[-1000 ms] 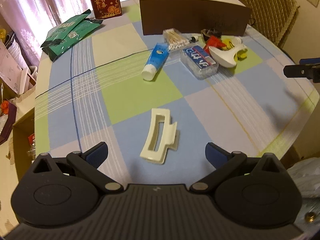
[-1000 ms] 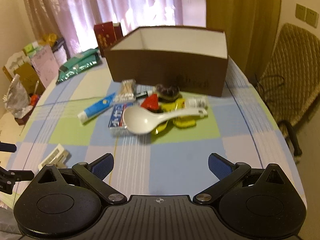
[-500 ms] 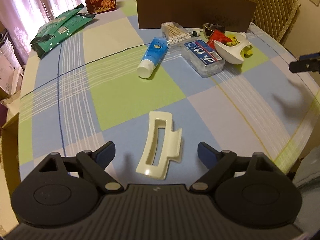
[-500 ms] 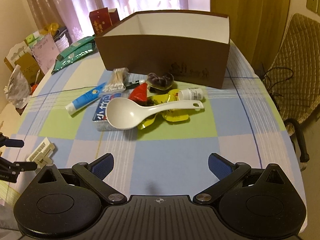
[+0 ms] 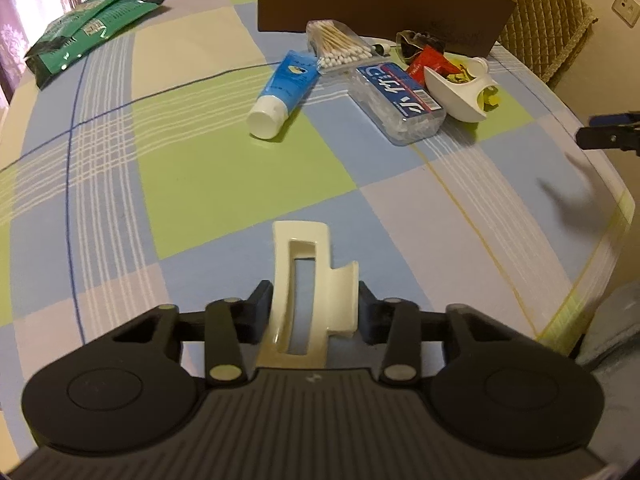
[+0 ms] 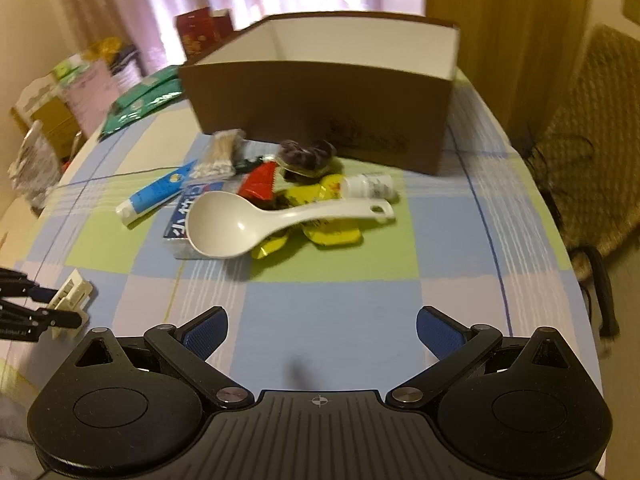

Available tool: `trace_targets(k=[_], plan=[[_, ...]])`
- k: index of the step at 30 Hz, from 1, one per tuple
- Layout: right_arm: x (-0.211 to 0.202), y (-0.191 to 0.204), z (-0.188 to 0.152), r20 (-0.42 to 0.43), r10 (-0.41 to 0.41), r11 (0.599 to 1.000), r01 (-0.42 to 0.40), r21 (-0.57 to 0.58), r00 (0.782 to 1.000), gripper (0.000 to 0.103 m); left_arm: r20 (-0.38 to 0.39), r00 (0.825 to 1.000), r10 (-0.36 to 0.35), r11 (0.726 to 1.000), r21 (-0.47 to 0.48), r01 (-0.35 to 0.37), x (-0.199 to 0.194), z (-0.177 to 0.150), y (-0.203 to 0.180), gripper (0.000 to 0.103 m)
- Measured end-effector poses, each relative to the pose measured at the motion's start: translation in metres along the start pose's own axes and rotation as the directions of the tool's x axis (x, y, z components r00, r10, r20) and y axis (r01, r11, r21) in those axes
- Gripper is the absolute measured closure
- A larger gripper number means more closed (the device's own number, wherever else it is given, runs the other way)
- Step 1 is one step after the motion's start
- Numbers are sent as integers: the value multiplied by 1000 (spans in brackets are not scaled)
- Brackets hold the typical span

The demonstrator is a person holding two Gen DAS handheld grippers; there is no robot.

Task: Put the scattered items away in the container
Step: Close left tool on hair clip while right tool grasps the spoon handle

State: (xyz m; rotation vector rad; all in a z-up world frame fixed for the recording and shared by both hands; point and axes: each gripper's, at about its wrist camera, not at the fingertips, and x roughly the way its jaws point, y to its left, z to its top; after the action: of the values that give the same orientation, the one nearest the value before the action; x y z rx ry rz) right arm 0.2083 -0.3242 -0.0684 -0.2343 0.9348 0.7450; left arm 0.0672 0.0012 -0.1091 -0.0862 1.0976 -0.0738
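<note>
On the checked tablecloth (image 5: 208,168), my left gripper (image 5: 314,306) is squeezed tight on the cream hair clip (image 5: 308,280), one finger on each side. The clip is long, with a slot down its middle. My right gripper (image 6: 322,330) hangs wide apart, holding nothing, facing the brown box (image 6: 320,108).
</note>
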Motion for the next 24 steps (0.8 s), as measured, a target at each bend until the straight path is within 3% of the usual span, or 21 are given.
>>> trace_targets(k=[4,9,10,11,12,15,16,17,19,20,21,22,24], plan=[[14,-2,12,11,35,982,-32,-188,999,0,14,1000,-5,1000,-10,5,-4,2,-5,67],[29,-6,26,65,58,900,-25,-434,996,1,22,1000,11,999,-46,-10,-7,10,-5,67],[31,-6,29,82,67,874,-18,-485,994,12,24,1000,13,998,-56,-12,-9,12,-5,67],[33,-7,32,83,76,849,-21,-528,994,33,27,1000,15,998,-68,-13,-10,13,-5,67],[39,-7,35,79,69,821,-12,-571,994,37,28,999,17,997,-79,-14,-11,14,-5,67],[49,-9,35,93,73,739,9,-673,993,38,30,999,27,994,-105,-24,-13,17,-6,67],[51,-11,37,83,69,747,3,-665,994,38,29,999,33,993,-112,-30,-13,18,-6,67],[53,-15,42,57,77,786,-25,-618,995,38,26,999,38,992,-118,-35,-13,19,-7,67],[52,-37,54,19,171,927,-154,-342,985,38,23,999,46,991,-130,-42,-13,20,-8,67],[54,-48,60,13,216,960,-210,-185,976,38,26,999,47,990,-137,-43,-13,20,-8,67],[58,-66,60,23,284,958,-285,38,959,38,26,998,50,988,-145,-45,-12,21,-9,67],[62,-80,57,50,334,919,-337,206,941,38,23,998,53,987,-150,-49,-12,22,-9,67],[73,-102,43,121,388,796,-398,456,914,38,23,998,50,986,-162,-45,-11,25,-10,67]])
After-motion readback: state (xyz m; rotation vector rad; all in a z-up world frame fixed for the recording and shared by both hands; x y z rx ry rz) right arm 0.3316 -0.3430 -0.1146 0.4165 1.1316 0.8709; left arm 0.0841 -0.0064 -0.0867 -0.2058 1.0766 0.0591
